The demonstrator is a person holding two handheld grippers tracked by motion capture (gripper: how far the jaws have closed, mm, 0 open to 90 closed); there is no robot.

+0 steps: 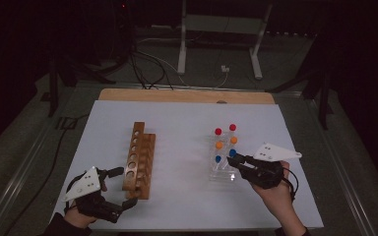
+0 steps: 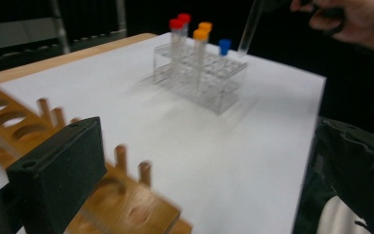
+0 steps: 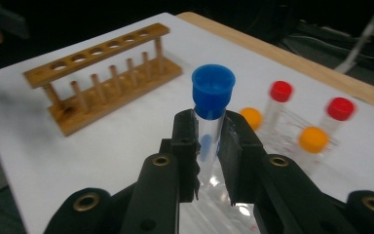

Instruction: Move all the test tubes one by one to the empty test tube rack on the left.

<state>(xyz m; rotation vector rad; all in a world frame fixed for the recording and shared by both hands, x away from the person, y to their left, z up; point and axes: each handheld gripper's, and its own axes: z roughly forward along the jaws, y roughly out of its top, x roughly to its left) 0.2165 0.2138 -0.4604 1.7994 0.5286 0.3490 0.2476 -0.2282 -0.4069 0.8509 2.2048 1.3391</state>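
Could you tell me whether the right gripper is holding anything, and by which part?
The right gripper clamps a blue-capped tube by its clear upper body, just below the cap.

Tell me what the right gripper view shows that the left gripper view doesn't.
Right gripper view, of the two: the right tongs shut on a tube, with its blue cap in plain sight. Left gripper view, of the two: the person's right hand and the whole clear rack. Both: the wooden rack, red-capped tubes, orange-capped tubes and the white sheet.
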